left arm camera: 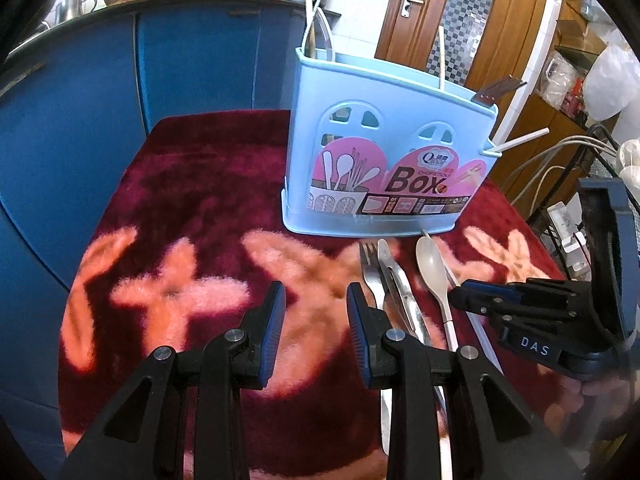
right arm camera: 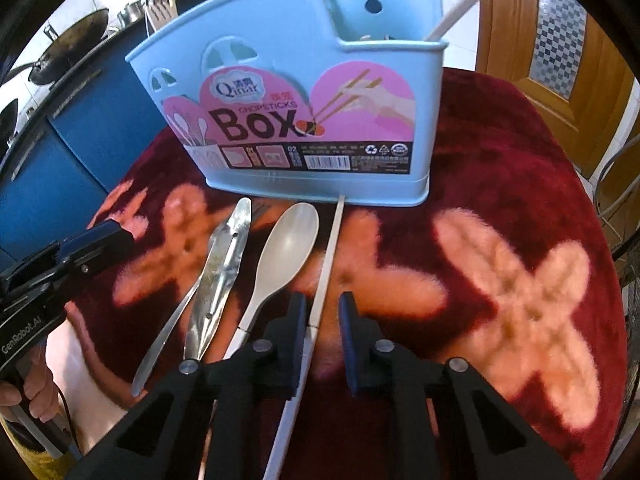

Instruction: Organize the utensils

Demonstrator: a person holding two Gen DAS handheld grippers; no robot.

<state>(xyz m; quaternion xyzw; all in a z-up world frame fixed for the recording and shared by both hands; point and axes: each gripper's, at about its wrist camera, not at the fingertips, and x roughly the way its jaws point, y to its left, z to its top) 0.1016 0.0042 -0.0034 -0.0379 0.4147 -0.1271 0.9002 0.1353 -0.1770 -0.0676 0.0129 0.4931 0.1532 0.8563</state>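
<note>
A light-blue chopsticks box [left arm camera: 384, 160] stands on the red rug-covered table [left arm camera: 192, 208], also in the right wrist view [right arm camera: 304, 120], with several utensils standing in it. In front of it lie a steel fork [left arm camera: 370, 272], steel tongs [right arm camera: 224, 264], a cream plastic spoon [right arm camera: 286, 248] and a white chopstick [right arm camera: 328, 264]. My left gripper [left arm camera: 316, 312] is open and empty, just left of the fork. My right gripper [right arm camera: 323, 320] is open, low over the chopstick, which lies between its fingers; it also shows in the left wrist view [left arm camera: 480, 300].
Blue cabinets [left arm camera: 80, 120] with pots and colanders on top stand behind and to the left. A wooden door [right arm camera: 560, 40] is at the back right. Cables and a wire rack [left arm camera: 580, 168] sit off the table's right edge.
</note>
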